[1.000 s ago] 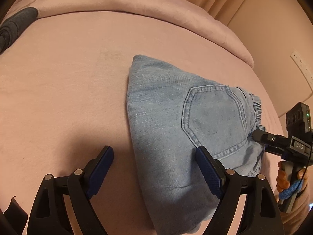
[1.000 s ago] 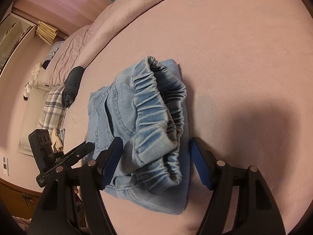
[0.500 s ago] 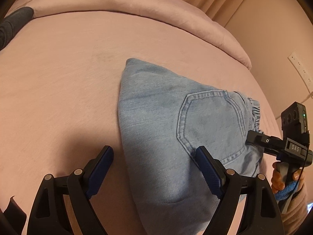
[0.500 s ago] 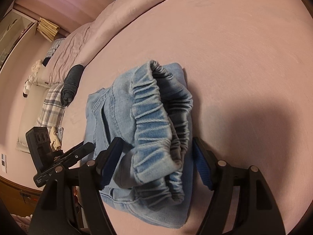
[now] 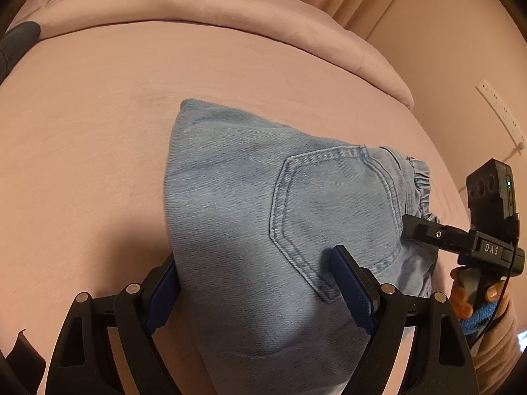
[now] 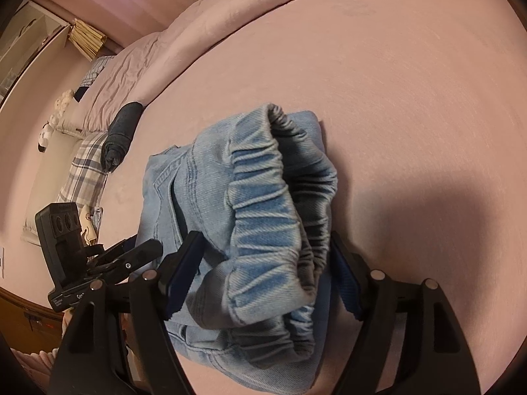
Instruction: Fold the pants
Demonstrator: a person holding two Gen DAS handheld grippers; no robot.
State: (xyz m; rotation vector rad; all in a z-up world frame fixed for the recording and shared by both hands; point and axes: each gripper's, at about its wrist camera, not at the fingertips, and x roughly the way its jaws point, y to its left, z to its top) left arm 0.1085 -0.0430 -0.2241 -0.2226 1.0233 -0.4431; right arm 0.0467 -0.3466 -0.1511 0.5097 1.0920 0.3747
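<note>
Light blue denim pants (image 5: 230, 191) lie folded in a thick bundle on the pink bed (image 5: 82, 131), back pocket up. My left gripper (image 5: 255, 260) stands open astride the folded end: its left finger is at the fabric's edge and its right finger rests on top near the pocket. In the right wrist view, the gathered elastic waistband (image 6: 263, 191) bulges up between the fingers of my right gripper (image 6: 266, 240), whose jaws are opening around it. Each gripper also shows in the other's view, the right gripper (image 5: 428, 230) at the waistband and the left gripper (image 6: 141, 253) at the far end.
A rolled dark garment (image 6: 120, 138) and a plaid cloth (image 6: 82, 171) lie at the bed's left side. A folded pink duvet (image 5: 197, 3) runs along the far edge. A hand (image 5: 474, 296) holds the right gripper's handle, and a wall socket strip (image 5: 500, 112) is behind it.
The left gripper has shifted over the pants, so its left finger now meets the folded edge. The waistband sits deeper and fuller between the right fingers, which stand slightly wider.
</note>
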